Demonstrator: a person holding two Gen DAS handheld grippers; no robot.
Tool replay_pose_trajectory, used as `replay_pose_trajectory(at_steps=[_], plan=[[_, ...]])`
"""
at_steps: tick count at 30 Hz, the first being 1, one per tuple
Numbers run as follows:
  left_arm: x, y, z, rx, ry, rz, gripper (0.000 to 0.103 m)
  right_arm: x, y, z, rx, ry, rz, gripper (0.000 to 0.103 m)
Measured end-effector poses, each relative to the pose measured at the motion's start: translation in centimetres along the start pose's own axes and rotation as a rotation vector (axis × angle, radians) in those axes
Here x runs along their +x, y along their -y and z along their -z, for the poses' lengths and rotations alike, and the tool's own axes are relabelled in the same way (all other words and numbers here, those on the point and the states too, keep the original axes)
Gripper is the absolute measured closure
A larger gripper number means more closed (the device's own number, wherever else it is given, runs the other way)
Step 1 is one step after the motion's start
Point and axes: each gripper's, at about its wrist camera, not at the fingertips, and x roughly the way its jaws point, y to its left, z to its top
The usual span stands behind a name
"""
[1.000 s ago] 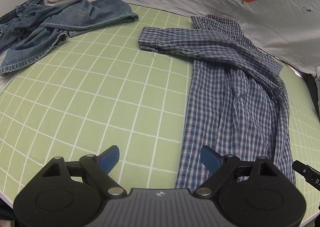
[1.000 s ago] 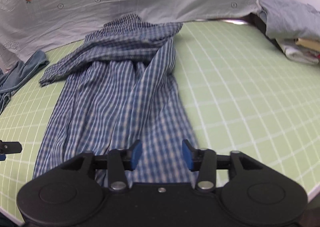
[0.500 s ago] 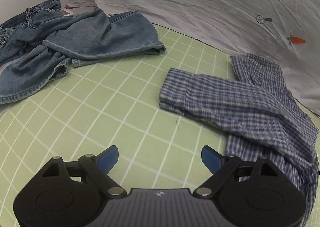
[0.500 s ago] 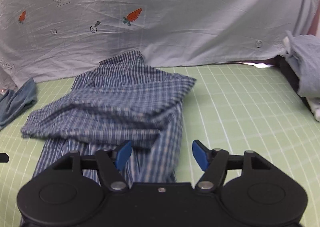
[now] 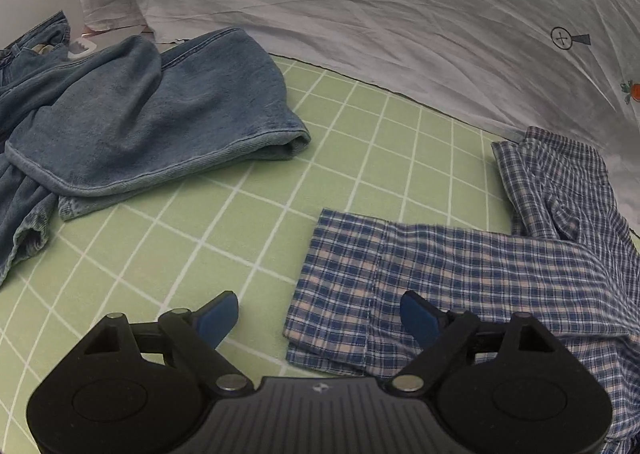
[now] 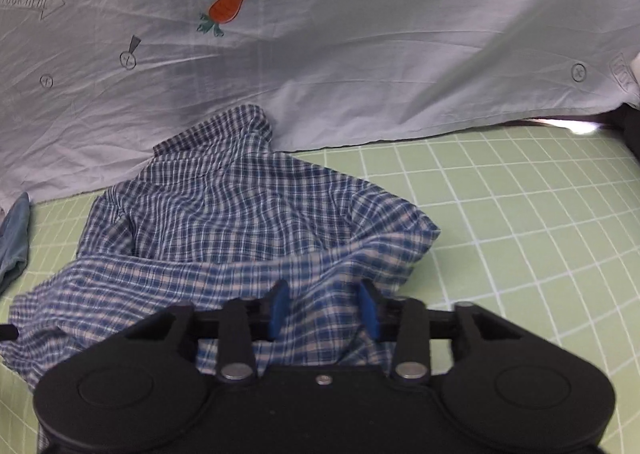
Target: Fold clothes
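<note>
I am holding my left gripper (image 5: 319, 316) wide apart over the plaid shirt's (image 5: 472, 274) cuff; my right gripper (image 6: 322, 306), jaws apart, is straddling shirt fabric at 6 o'clock.

A blue-and-white checked shirt (image 6: 240, 230) lies rumpled on the green gridded bench (image 5: 360, 126), one sleeve (image 5: 400, 278) stretched flat leftward. Crumpled blue jeans (image 5: 132, 114) lie apart at the left.

"LOOK HERE" is printed inside an arrow outline on the white wrinkled bedsheet (image 5: 360, 14), at 11 o'clock.
</note>
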Motion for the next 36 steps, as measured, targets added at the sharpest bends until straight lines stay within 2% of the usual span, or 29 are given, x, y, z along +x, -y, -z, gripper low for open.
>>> replay_pose_trajectory(at_steps=[1,2,3,4,6,9,12,18,22,24,28,29,30,32,36], plan=[[0.0,0.2,0.1,0.012,0.009,-0.004,0.032,0.1,0.0,0.1,-0.012,-0.001,-0.001,0.091],[0.0,0.4,0.1,0.025,0.018,-0.008,0.044,0.2,0.0,0.1,-0.019,0.001,-0.005,0.097],[-0.1,0.6,0.1,0.039,0.025,-0.005,0.060,0.1,0.1,0.1,-0.022,0.007,-0.009,0.099],[-0.2,0.7,0.0,0.045,0.028,0.011,0.070,-0.2,0.2,0.0,-0.019,0.019,-0.014,0.099],[-0.4,0.8,-0.2,0.043,0.036,0.034,0.101,-0.9,0.5,-0.3,-0.004,0.050,-0.023,0.100],[-1.9,0.7,-0.9,0.035,0.082,0.058,0.101,-2.4,1.2,-1.4,0.043,0.110,-0.046,0.101],[-5.4,0.1,-2.3,0.030,0.170,0.091,0.102,-4.5,1.9,-2.9,0.118,0.172,-0.100,0.101],[-12.6,-2.1,-5.0,-0.030,0.352,0.123,0.101,-7.4,1.2,-5.1,0.147,0.269,-0.194,0.102],[-13.6,-2.6,-5.4,-0.017,0.410,0.063,0.101,-6.3,-0.5,-5.7,0.123,0.259,-0.224,0.102],[-12.4,-2.9,-5.4,-0.005,0.392,0.017,0.101,-4.9,-1.8,-5.7,0.102,0.236,-0.229,0.102],[-8.1,-5.2,-4.5,-0.076,0.283,-0.055,0.101,-0.5,-3.7,-5.3,0.041,0.154,-0.211,0.098],[-7.0,-5.7,-4.1,-0.087,0.253,-0.074,0.101,0.6,-3.9,-5.1,0.030,0.129,-0.197,0.092],[-6.1,-6.2,-3.8,-0.103,0.226,-0.083,0.101,1.5,-3.9,-5.0,0.023,0.103,-0.180,0.078],[-4.8,-7.2,-3.2,-0.143,0.184,-0.083,0.101,1.8,-3.0,-4.8,0.058,0.089,-0.155,0.071],[-3.3,-8.1,-1.9,-0.163,0.130,-0.086,0.101,1.8,-0.7,-4.2,0.152,0.080,-0.109,0.044]])
